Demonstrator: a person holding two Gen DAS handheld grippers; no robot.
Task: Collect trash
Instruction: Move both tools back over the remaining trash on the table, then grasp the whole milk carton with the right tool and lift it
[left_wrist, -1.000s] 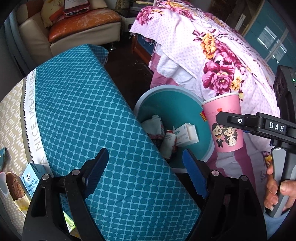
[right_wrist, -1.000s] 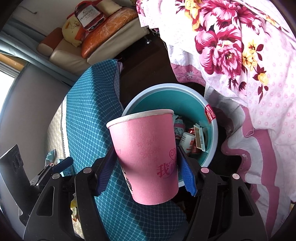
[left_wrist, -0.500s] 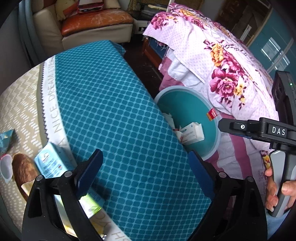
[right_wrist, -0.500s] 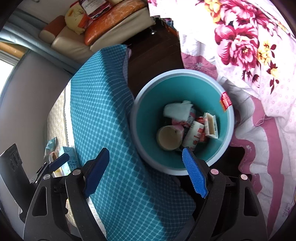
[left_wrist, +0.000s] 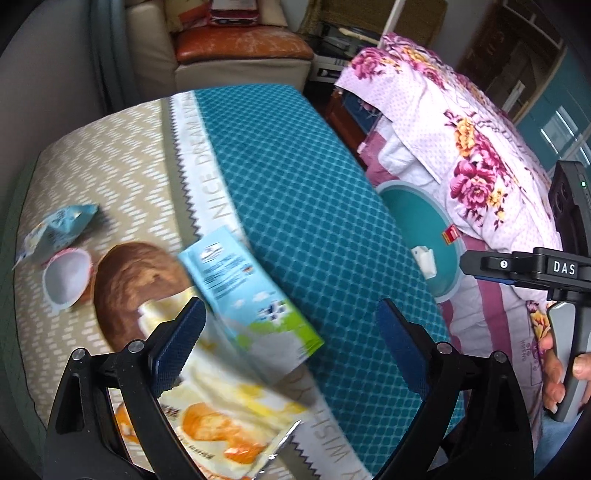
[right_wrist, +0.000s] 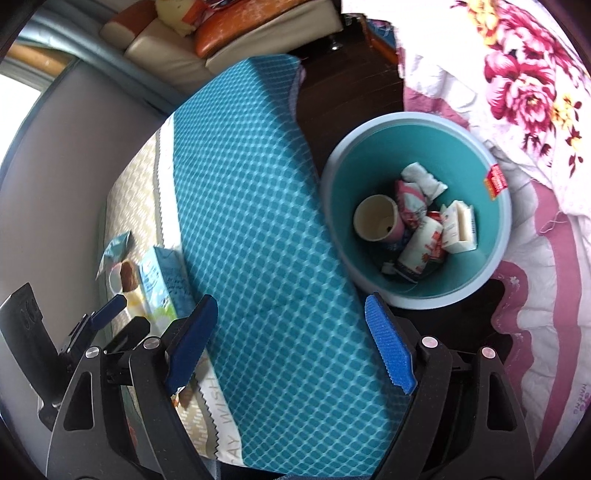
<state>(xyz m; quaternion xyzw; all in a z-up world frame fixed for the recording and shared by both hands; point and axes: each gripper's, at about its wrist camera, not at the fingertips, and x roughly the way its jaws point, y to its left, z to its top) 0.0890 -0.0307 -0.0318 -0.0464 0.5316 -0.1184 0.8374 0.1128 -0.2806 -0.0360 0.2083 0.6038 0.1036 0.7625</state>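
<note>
Left wrist view: I am holding my left gripper (left_wrist: 286, 343) wide and empty over a yellow snack wrapper (left_wrist: 218, 417), with a milk carton (left_wrist: 243, 291) just beyond. My right gripper (right_wrist: 286, 343), also wide and empty, is hovering near the teal trash bin (right_wrist: 424, 301). Next, I judge, I am closing on the carton.

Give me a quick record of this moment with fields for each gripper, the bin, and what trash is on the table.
left gripper: open, empty, over the table trash
right gripper: open, empty, near the table edge beside the bin
bin: teal, on the floor beside the table, holds pink paper cup, crumpled tissue, small cartons
table trash: milk carton, yellow snack wrapper, blue wrapper, brown bread-like piece
table: teal and beige cloth
</note>
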